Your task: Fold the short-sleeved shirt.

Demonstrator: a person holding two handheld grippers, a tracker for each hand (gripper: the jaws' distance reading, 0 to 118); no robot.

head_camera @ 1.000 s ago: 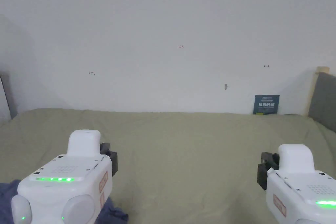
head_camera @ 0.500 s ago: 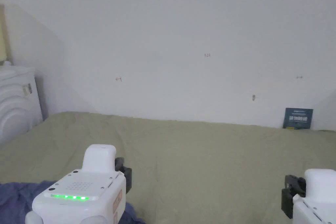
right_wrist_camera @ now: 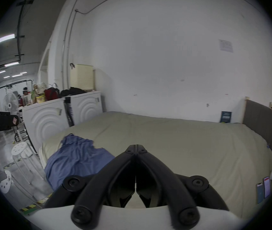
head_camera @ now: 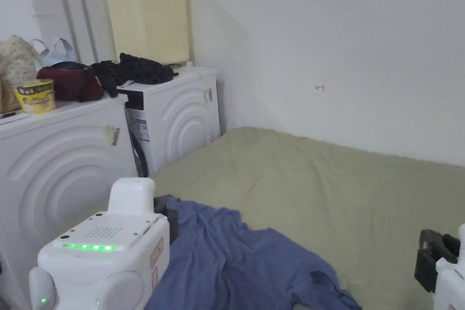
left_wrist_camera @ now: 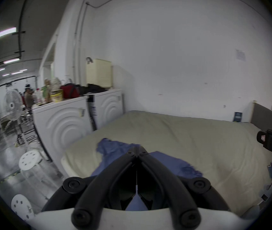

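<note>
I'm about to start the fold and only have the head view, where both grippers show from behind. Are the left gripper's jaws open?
Observer: No. The left gripper has its jaws closed tip to tip, with no cloth between the tips.
Operator: And the right one?
Observer: The right gripper is shut too, held over bare bed.
Operator: Does the shirt lie fully on the bed?
Observer: No. The blue shirt hangs over the bed's corner, beside a white stool.
</note>
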